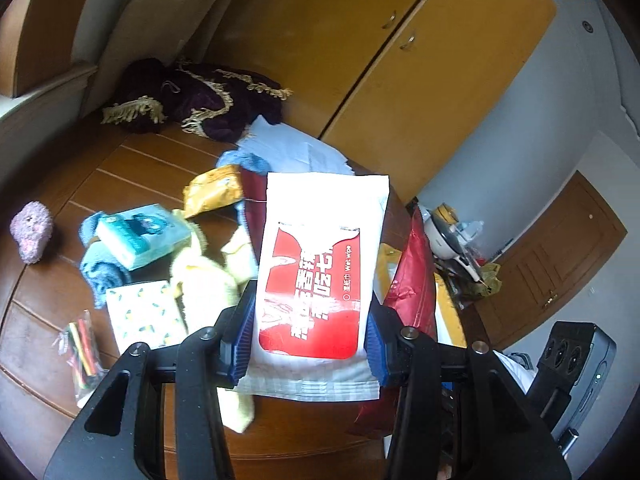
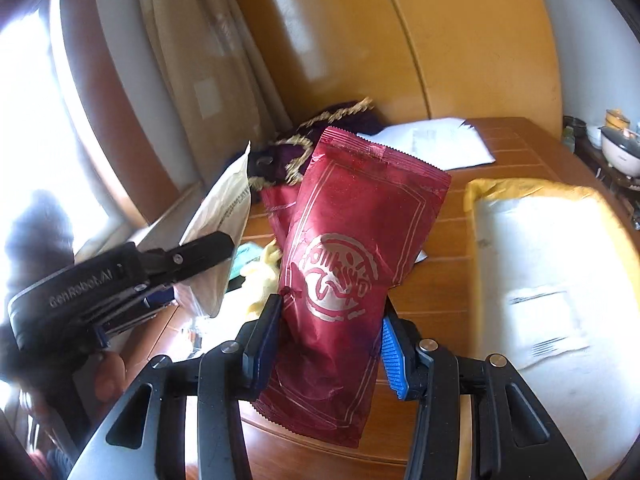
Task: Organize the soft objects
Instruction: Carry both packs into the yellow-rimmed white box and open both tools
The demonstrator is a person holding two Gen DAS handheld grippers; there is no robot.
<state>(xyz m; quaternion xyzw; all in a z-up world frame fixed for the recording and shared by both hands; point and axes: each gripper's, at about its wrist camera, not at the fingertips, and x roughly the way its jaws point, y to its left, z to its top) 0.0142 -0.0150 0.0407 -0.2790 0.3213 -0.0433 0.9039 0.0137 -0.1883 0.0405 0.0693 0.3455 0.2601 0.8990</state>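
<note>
Standing clamped between left hand-held gripper pads: wet-wipe pack.

Brown wood worktop with grooved planks, pretty cluttered: a purple fringed cloth heaped at the far end, white papers just in front of it. Nearer, there's a pink fuzzy toy off on its own, a blue towel under a tissue pack, a yellow cloth, a patterned pack, and a bag of coloured sticks. A big padded mailer lies on the right side.

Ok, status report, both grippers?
Left gripper shut on wet wipe pack. Right gripper shut on red pouch. Both lifted over cluttered table.
</note>
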